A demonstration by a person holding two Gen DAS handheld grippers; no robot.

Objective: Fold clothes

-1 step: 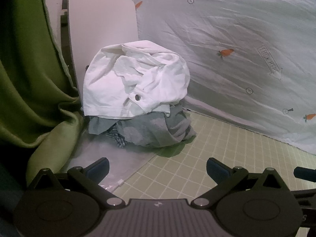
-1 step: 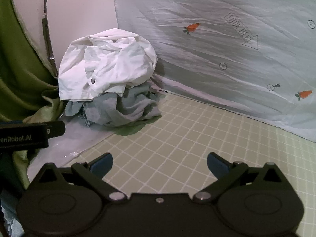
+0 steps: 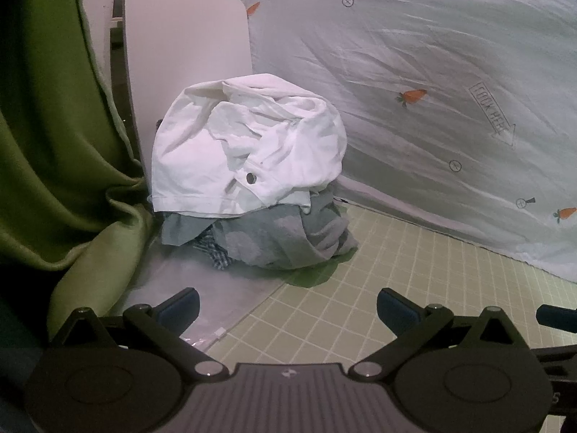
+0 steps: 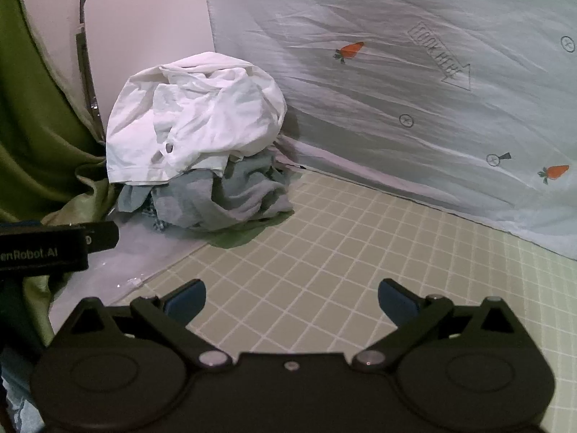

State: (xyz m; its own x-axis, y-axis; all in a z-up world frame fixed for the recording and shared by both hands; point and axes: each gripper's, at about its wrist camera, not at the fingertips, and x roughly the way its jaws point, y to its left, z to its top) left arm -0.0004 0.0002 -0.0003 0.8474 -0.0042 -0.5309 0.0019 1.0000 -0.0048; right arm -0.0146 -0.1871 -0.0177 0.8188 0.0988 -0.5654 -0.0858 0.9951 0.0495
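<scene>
A pile of crumpled clothes sits at the far left corner of the checked green mat [image 3: 414,270]. A white garment with a metal snap [image 3: 245,151] lies on top of grey garments [image 3: 288,238], with a blue checked piece [image 3: 216,252] poking out below. The pile also shows in the right wrist view, the white garment [image 4: 194,119] over the grey ones [image 4: 223,195]. My left gripper [image 3: 288,306] is open and empty, short of the pile. My right gripper [image 4: 290,297] is open and empty, further right over the mat [image 4: 360,252].
A green curtain [image 3: 47,126] hangs at the left and pools on the floor. A white board [image 3: 187,47] leans behind the pile. A pale carrot-print sheet [image 3: 432,90] forms the back wall. Clear plastic [image 3: 202,288] lies in front of the pile. The left gripper's body [image 4: 43,249] shows at the right view's left edge.
</scene>
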